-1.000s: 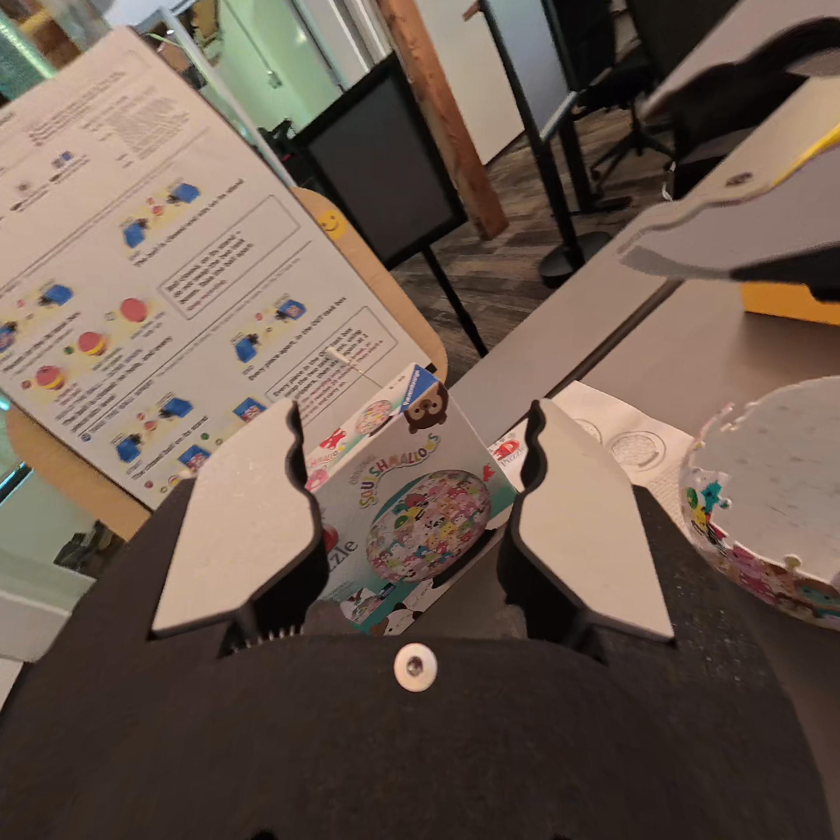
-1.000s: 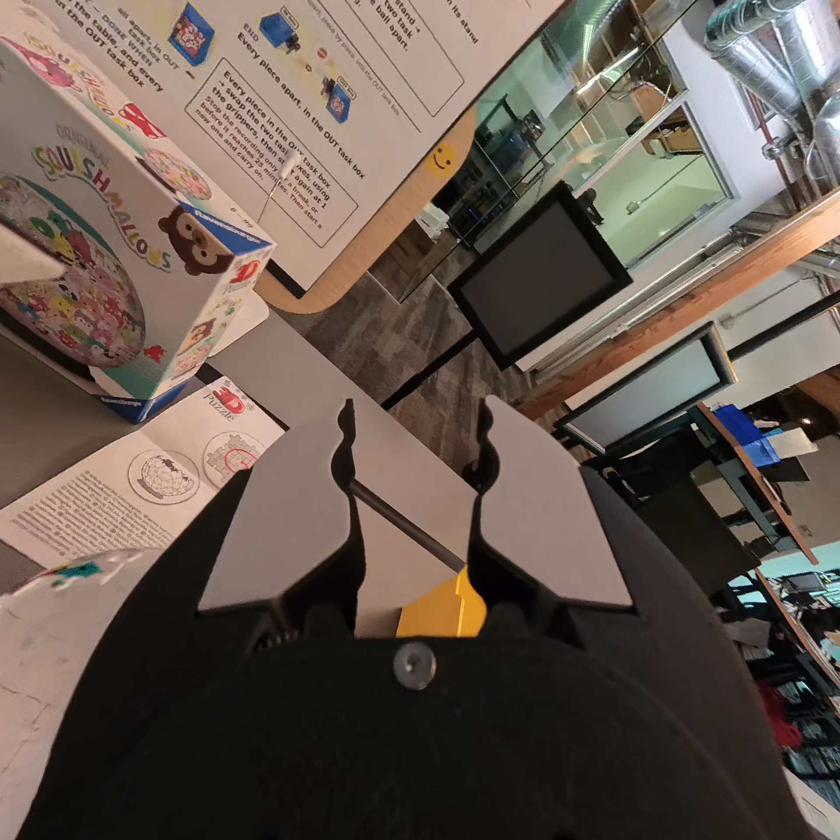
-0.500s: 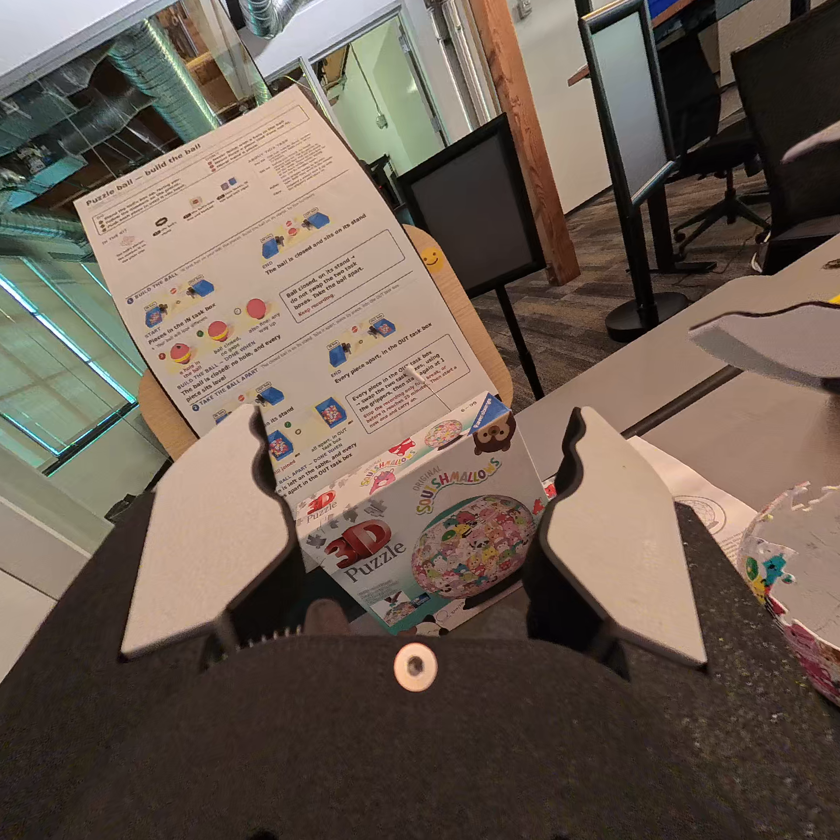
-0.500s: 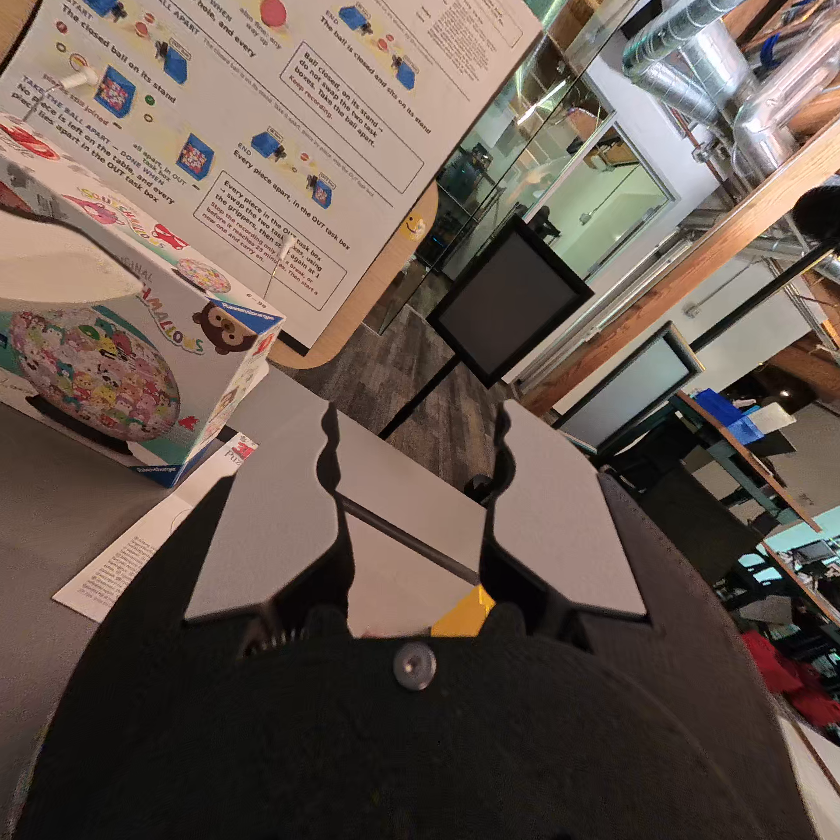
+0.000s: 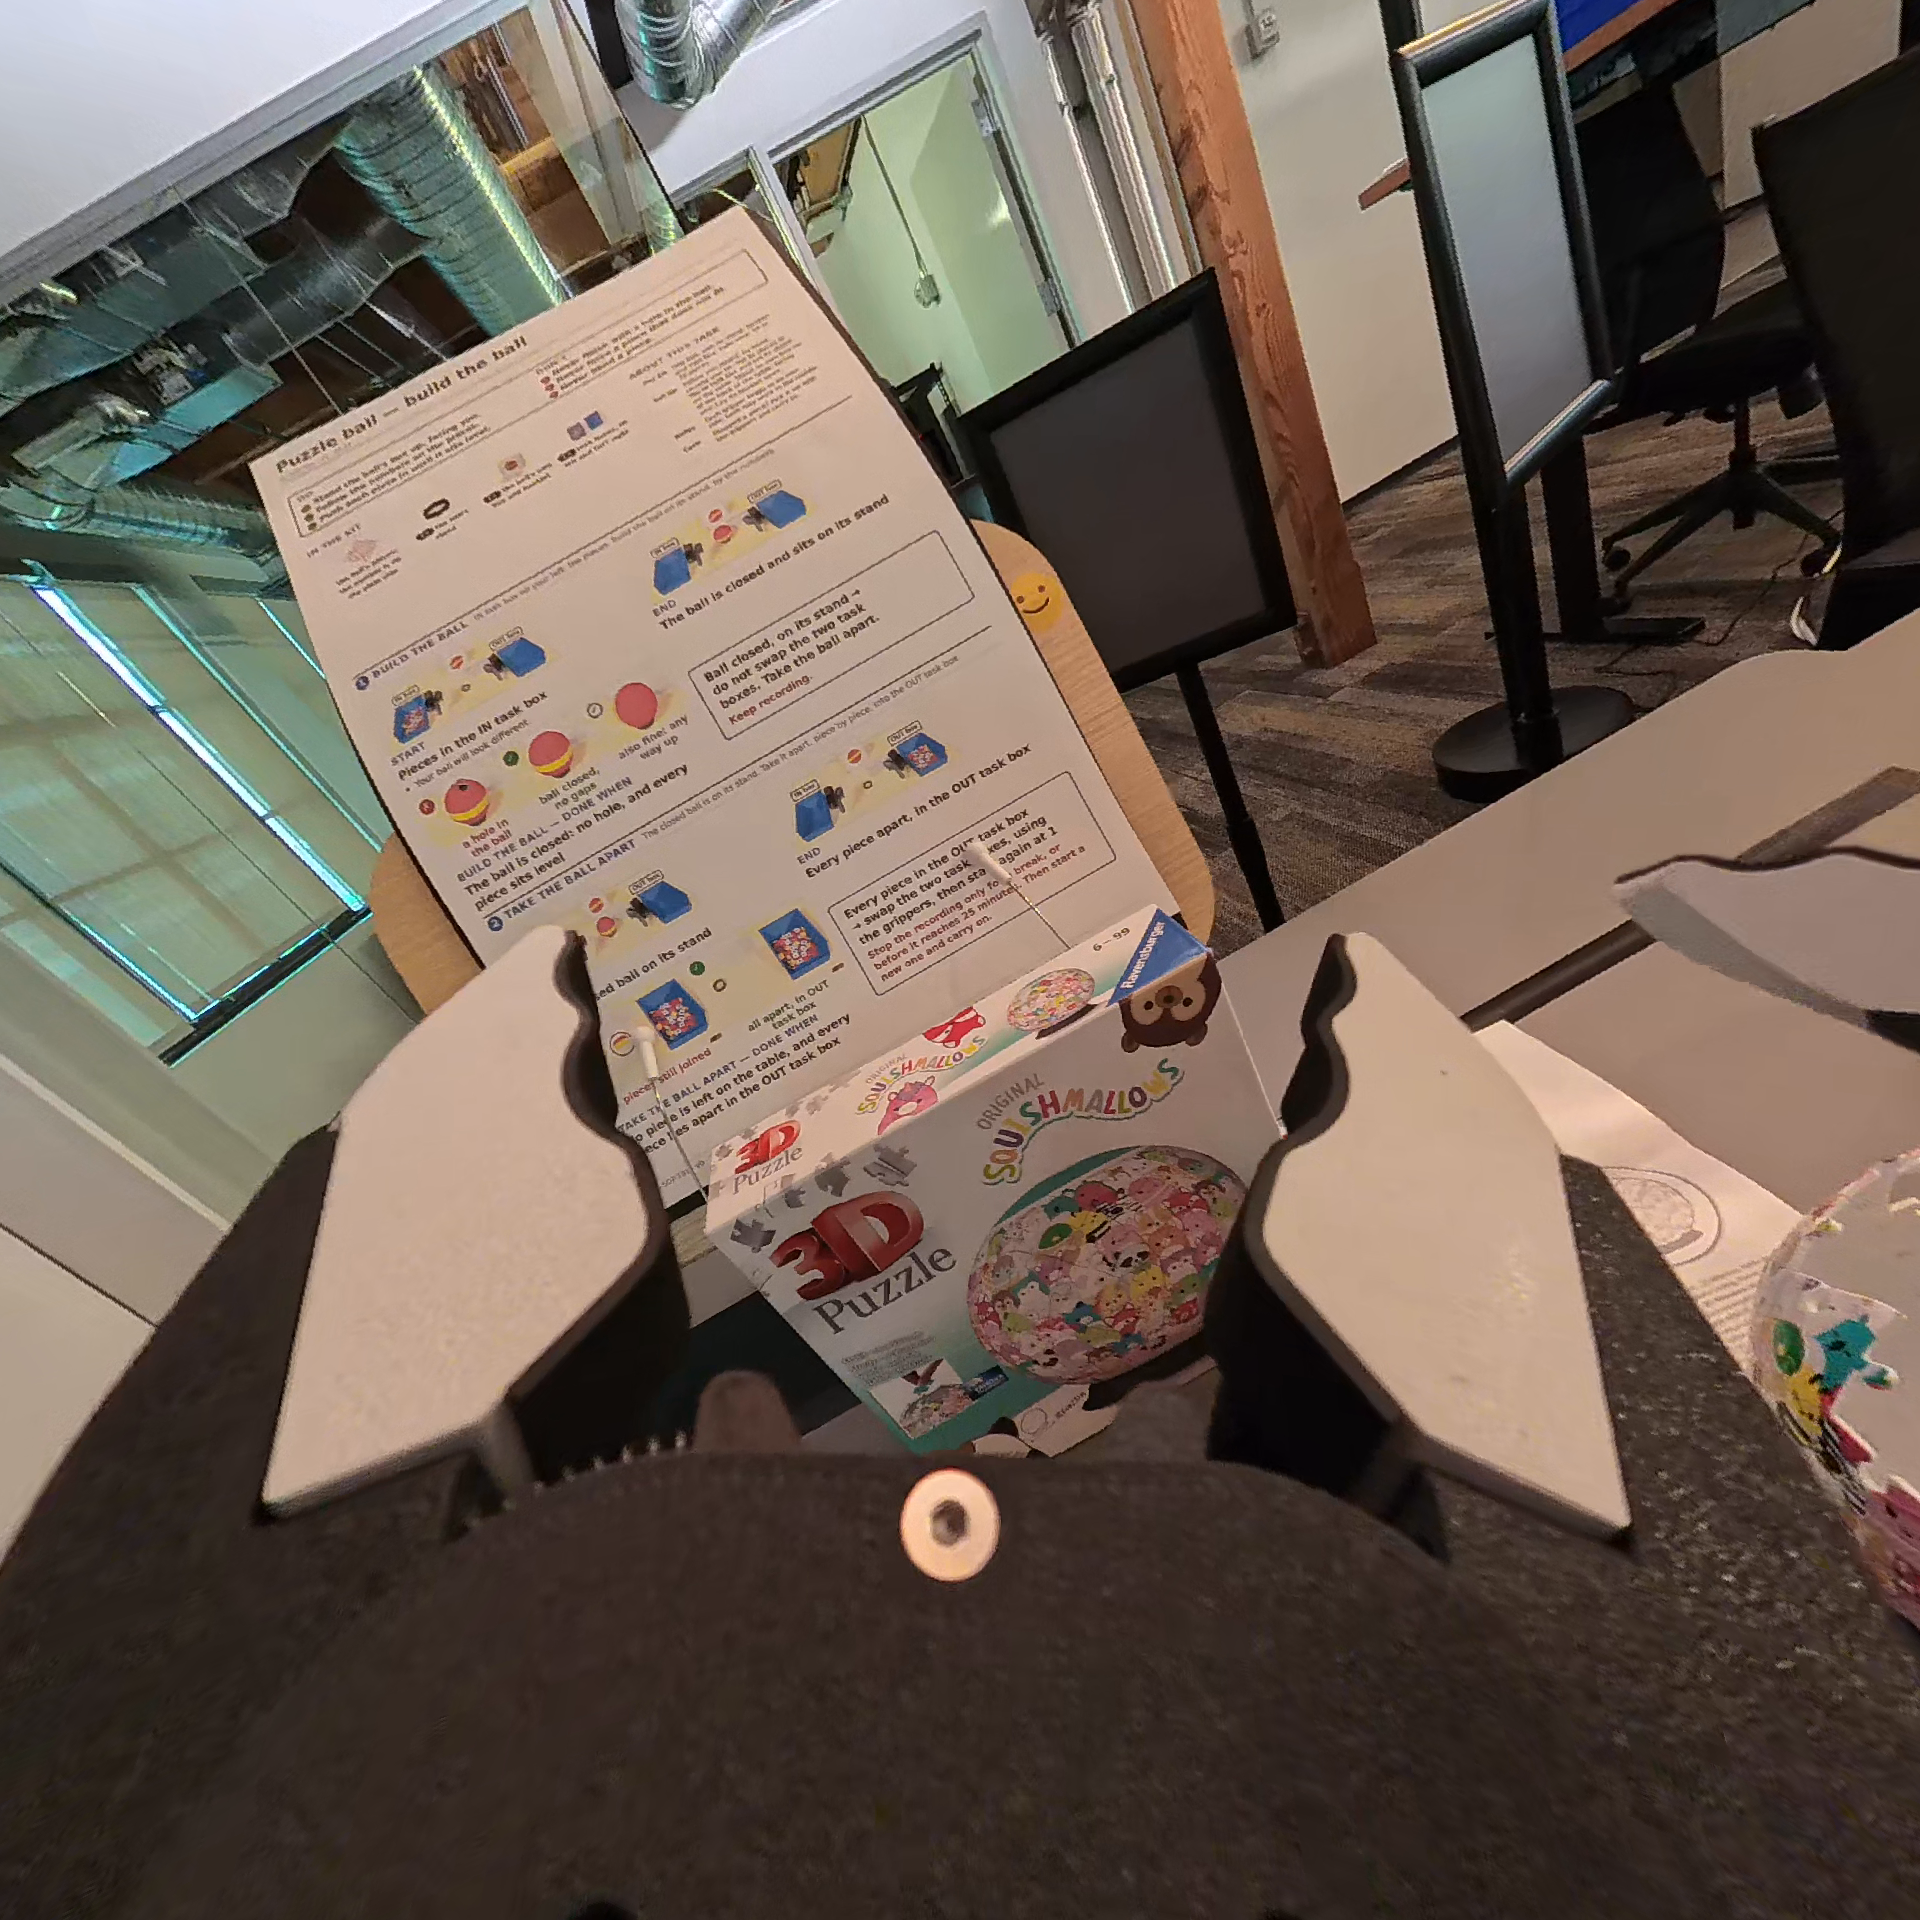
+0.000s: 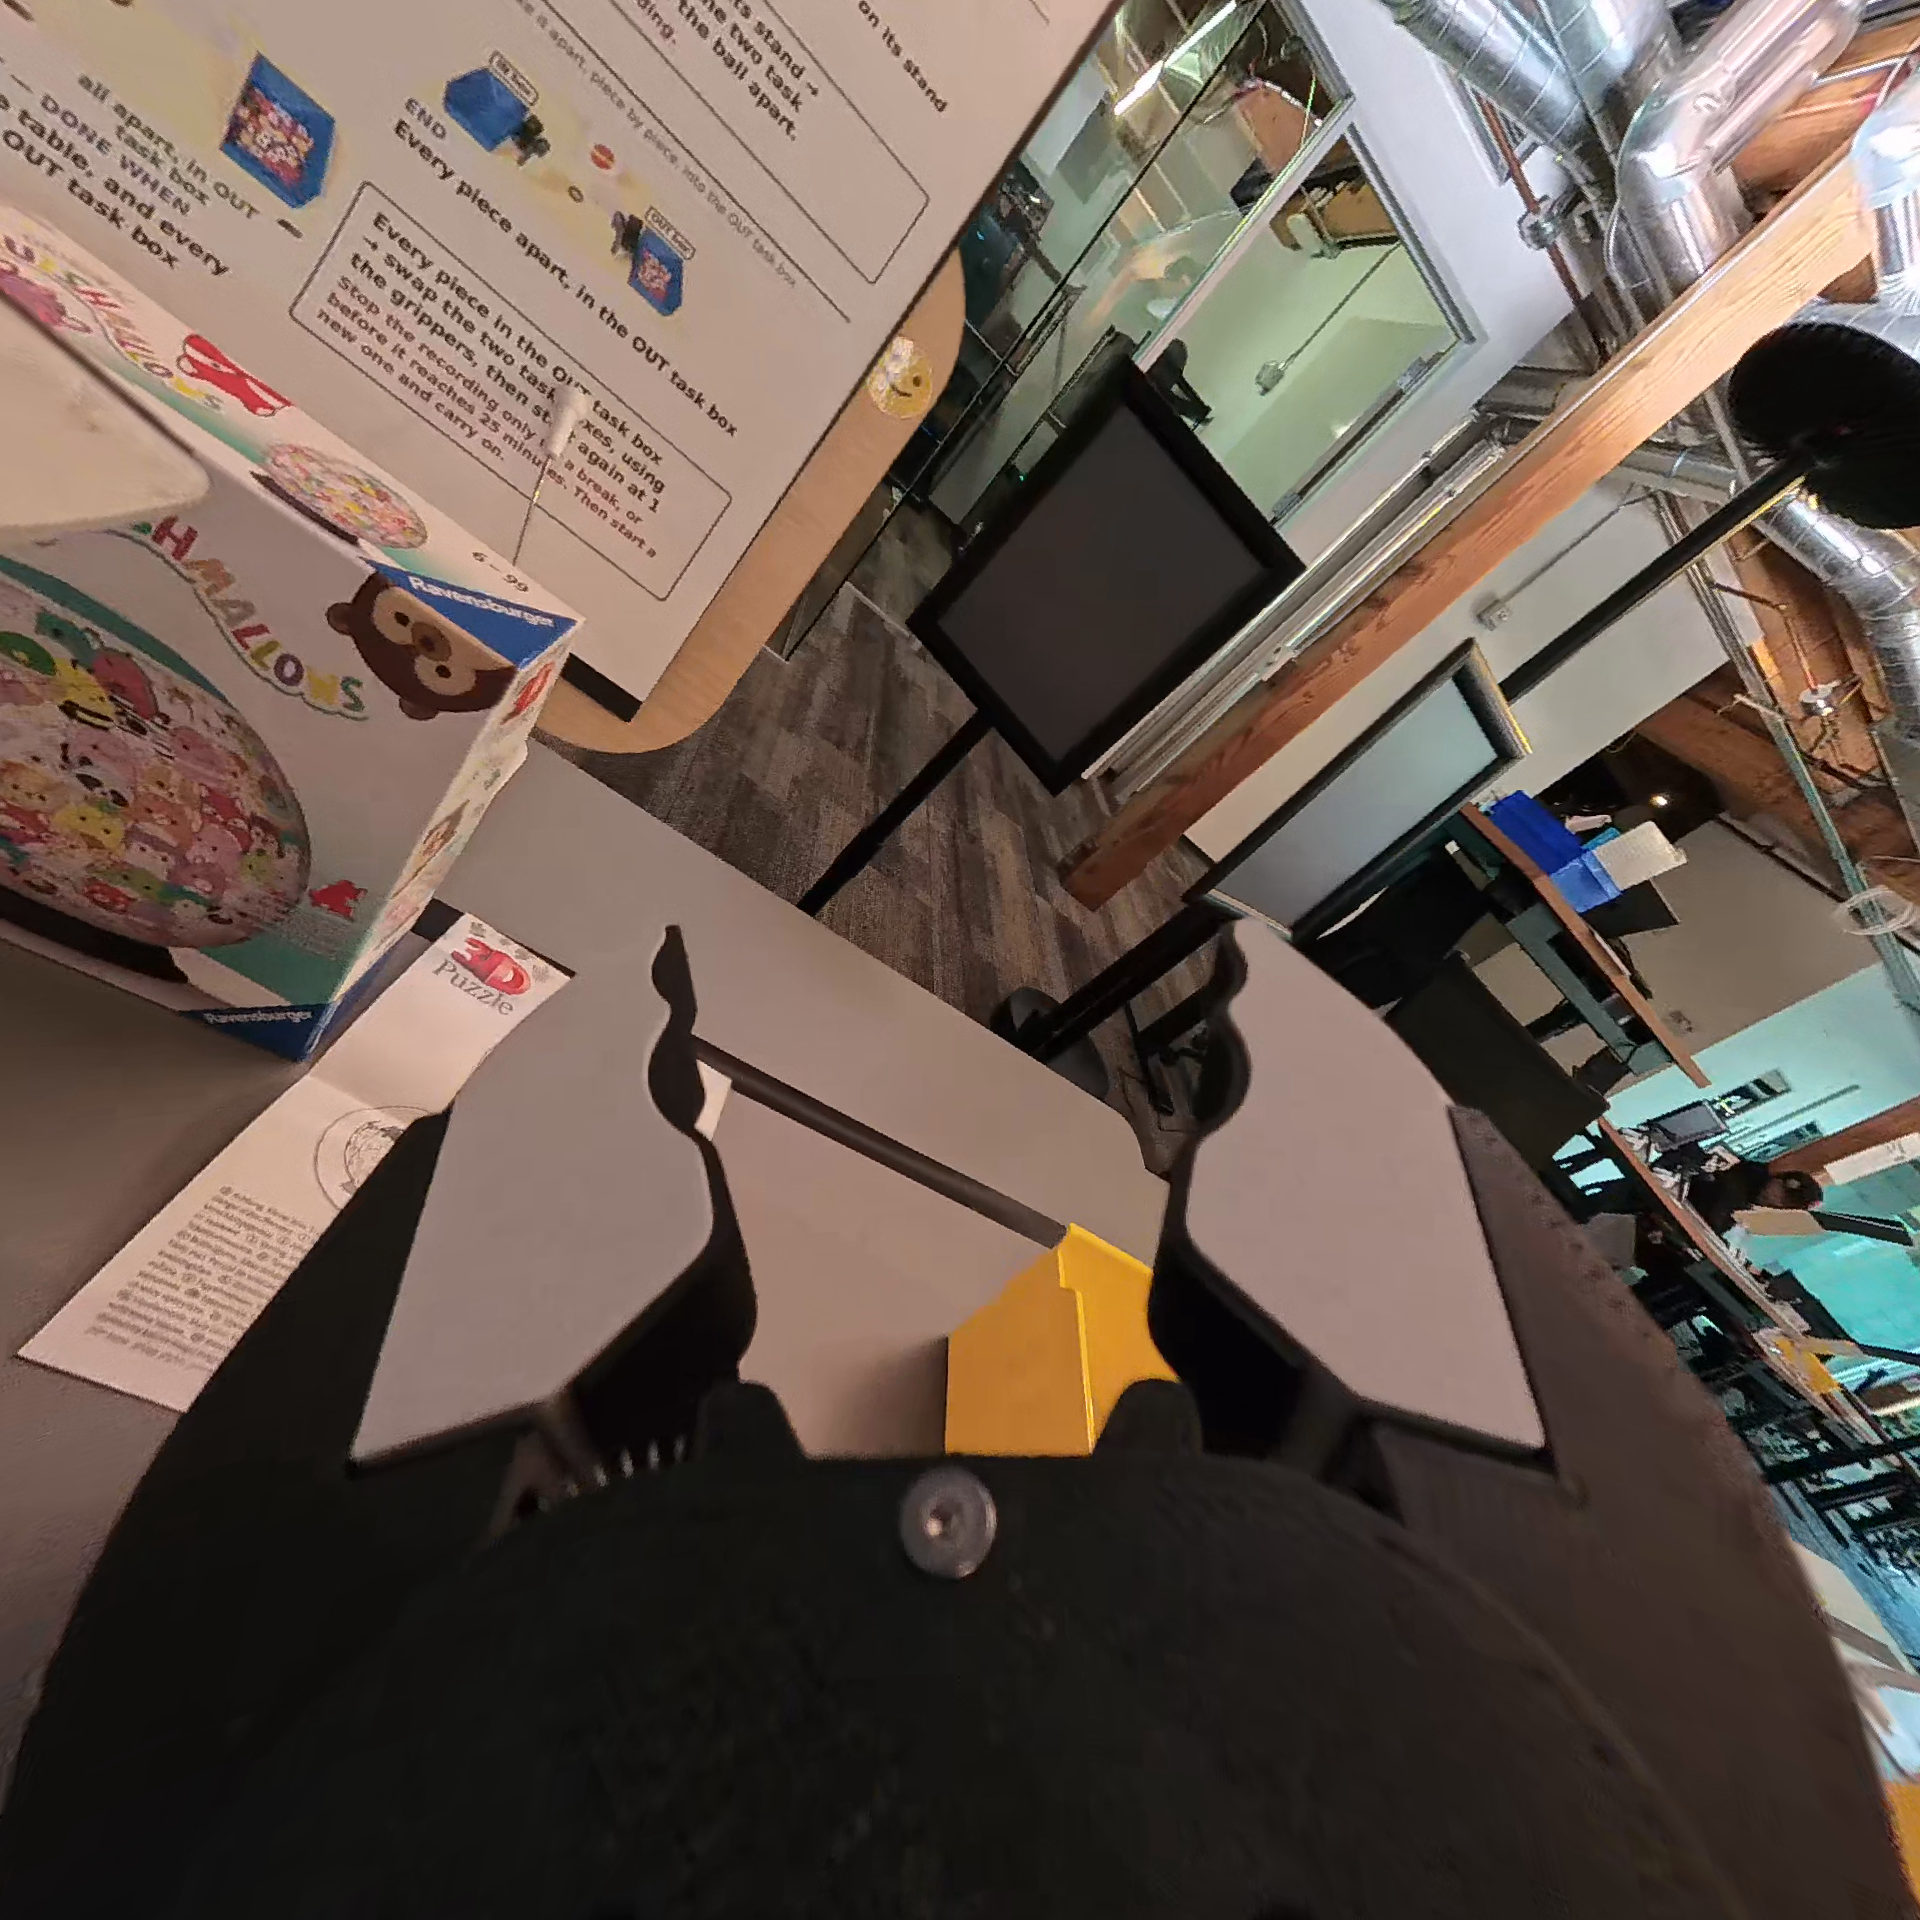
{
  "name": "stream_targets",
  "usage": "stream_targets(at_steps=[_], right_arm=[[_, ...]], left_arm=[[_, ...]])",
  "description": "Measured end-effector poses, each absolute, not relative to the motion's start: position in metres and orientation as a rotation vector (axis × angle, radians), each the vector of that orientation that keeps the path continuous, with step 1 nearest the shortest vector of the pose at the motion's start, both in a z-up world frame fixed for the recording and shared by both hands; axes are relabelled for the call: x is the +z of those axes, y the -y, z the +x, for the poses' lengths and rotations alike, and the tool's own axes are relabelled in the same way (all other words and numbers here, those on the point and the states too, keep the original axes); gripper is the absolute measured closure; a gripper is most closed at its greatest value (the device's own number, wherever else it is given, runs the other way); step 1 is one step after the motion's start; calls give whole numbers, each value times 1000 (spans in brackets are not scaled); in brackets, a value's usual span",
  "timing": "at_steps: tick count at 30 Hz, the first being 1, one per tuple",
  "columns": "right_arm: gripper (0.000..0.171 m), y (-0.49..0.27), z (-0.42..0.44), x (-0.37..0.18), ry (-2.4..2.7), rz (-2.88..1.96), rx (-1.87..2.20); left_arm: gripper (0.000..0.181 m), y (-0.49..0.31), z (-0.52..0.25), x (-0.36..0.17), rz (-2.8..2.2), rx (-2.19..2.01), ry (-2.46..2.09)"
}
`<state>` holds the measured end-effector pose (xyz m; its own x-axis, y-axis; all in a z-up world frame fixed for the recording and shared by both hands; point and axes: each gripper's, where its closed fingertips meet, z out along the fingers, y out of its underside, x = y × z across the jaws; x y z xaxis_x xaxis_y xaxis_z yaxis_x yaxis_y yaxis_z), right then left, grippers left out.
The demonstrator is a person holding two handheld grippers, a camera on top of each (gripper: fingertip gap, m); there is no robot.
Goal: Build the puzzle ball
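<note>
On grey table, glossy cardboard puzzle box (image 5: 997,1195), curved part-built puzzle ball (image 5: 1839,1382), both grippers spread apart, empty.

The left wrist view looks forward and slightly down along its own fingers, close over the grey table (image 5: 1683,748), squarely facing the puzzle box (image 5: 997,1195) and the instruction poster (image 5: 665,644) propped behind it. The right wrist view sits low over the same table (image 6: 831,935), rolled steeply sideways, aimed past the table edge into the office. Both views share the puzzle box (image 6: 260,748), the poster (image 6: 582,208), the paper leaflet (image 6: 260,1195) and the dark standing screen (image 6: 1101,582).
</note>
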<state>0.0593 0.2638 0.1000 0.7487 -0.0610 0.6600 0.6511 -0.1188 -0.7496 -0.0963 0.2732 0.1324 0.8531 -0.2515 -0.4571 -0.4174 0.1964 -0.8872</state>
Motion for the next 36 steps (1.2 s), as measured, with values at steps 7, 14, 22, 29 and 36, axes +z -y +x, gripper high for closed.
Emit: stream_targets(at_steps=[7, 14, 22, 29, 36], right_arm=[[73, -260, 56, 105, 473, -1555, -681], [73, -257, 63, 113, 439, -1542, -686], [74, -257, 61, 112, 461, -1541, -699], [88, -255, 81, 104, 568, -1676, -475], [104, -243, 106, 31, 810, -2027, 127]], left_arm=[[55, -276, -101, 135, -1394, 111, -571], [56, -276, -99, 133, -1402, 90, -584], [58, -272, -94, 132, -1400, 72, -608], [69, -264, -72, 111, -1508, -172, -764], [91, -248, -32, 69, -1641, -633, -1037]])
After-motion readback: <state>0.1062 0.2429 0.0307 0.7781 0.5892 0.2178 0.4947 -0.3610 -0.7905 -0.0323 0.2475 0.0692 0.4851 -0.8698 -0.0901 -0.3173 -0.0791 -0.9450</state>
